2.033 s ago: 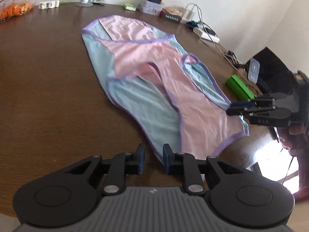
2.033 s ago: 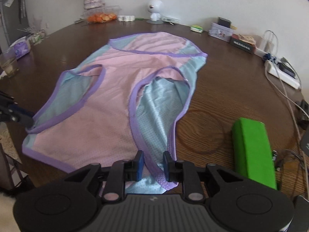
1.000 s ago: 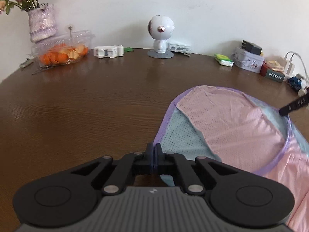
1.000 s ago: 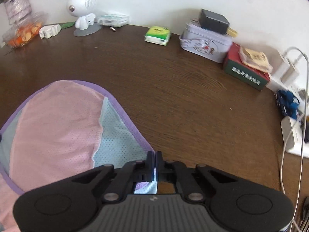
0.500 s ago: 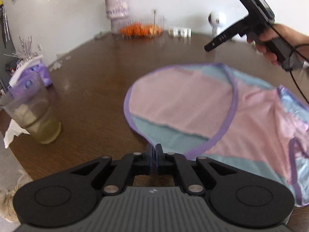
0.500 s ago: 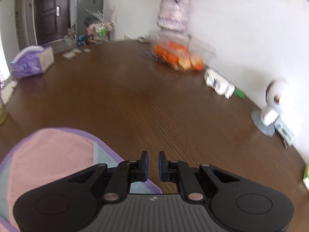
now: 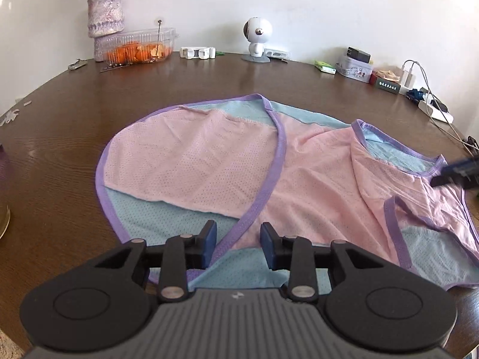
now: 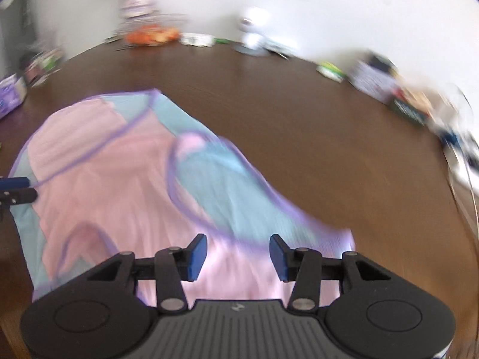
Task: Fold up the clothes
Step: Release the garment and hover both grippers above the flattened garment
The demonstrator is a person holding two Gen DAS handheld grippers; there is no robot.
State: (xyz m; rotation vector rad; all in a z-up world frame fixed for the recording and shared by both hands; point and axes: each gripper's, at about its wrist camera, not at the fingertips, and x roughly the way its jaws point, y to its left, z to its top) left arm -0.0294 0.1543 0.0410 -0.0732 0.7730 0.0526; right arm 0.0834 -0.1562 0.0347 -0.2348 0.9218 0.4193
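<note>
A pink and light-blue mesh garment with purple trim (image 7: 269,173) lies spread on the round brown table (image 7: 89,113), partly folded over itself. My left gripper (image 7: 238,246) is open and empty, just above the garment's near edge by a purple trim band. My right gripper (image 8: 238,255) is open and empty over the garment (image 8: 125,191) at its other end; that view is blurred. The right gripper's tips (image 7: 455,173) show at the right edge of the left wrist view, and the left gripper's tips (image 8: 15,191) at the left edge of the right wrist view.
Along the far table edge stand a flower vase (image 7: 104,21), a clear box of oranges (image 7: 137,48), a white round camera (image 7: 257,36), tins and boxes (image 7: 356,67), and a power strip with cables (image 7: 431,104). A tissue pack (image 8: 10,95) lies at the left.
Both grippers were shut on the garment's edge a second ago. Both have since opened and let go, and both views have swung to look across the laid-out garment.
</note>
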